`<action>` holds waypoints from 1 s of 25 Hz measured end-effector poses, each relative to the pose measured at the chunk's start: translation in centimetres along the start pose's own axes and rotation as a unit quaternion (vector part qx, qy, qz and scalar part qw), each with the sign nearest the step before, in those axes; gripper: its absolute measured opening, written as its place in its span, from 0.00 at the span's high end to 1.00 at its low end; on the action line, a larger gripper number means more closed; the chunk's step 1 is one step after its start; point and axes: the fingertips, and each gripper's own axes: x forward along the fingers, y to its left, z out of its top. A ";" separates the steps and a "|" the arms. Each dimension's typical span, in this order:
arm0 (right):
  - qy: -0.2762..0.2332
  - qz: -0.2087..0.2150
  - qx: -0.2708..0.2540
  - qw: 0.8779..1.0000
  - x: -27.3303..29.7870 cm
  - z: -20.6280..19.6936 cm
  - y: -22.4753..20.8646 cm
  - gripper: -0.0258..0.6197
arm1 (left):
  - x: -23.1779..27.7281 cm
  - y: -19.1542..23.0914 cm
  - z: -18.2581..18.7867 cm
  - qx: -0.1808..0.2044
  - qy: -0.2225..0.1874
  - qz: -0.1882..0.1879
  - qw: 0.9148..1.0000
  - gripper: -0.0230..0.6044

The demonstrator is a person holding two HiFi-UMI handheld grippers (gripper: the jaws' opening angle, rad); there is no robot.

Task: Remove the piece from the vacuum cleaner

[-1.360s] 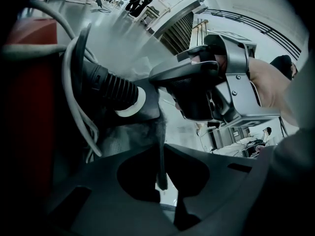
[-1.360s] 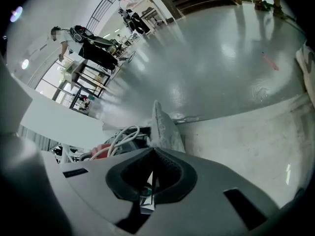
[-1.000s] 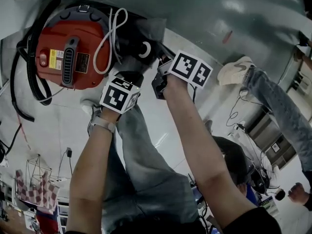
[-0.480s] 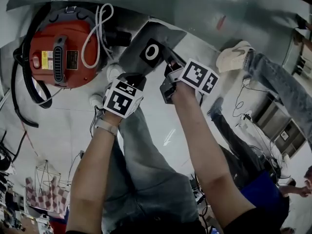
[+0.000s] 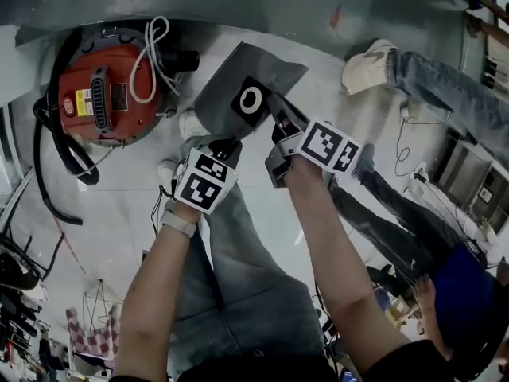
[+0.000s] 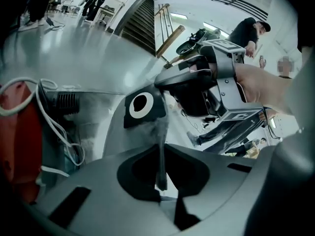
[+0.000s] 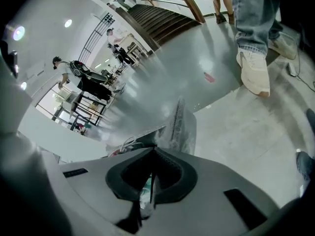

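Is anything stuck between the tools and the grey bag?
No, nothing is. The left tool and the right tool are both shut on the edge of the bag. The bag is held apart from the vacuum.

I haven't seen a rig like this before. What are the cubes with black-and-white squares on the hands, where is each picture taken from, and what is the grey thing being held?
There is no robot here. A person holds a two-jaw tool in each hand, and the patterned cubes are part of those tools. The head view comes from a camera on the person's head, looking down. The other two cameras ride on the left gripper and the right gripper and look along their jaws. A red vacuum cleaner stands on the floor. Both grippers are clamped on a thin edge of a grey dust bag, which is held up apart from the cleaner.
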 end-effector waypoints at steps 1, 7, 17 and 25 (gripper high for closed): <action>-0.010 0.004 0.001 1.000 -0.8 -0.1 0.5 0.91 | -0.7 -0.5 0.1 0.014 -0.001 0.000 1.000 0.91; -0.047 0.023 0.006 0.999 -6.6 -0.8 3.9 0.91 | -4.6 -4.2 -0.5 0.060 -0.002 0.011 0.998 0.91; -0.113 0.046 0.017 0.992 -17.4 -0.4 11.6 0.91 | -13.7 -11.8 2.0 0.121 -0.023 0.014 0.992 0.91; -0.162 0.065 -0.024 0.984 -27.0 0.6 19.9 0.91 | -22.2 -18.5 4.8 0.164 -0.043 0.021 0.985 0.91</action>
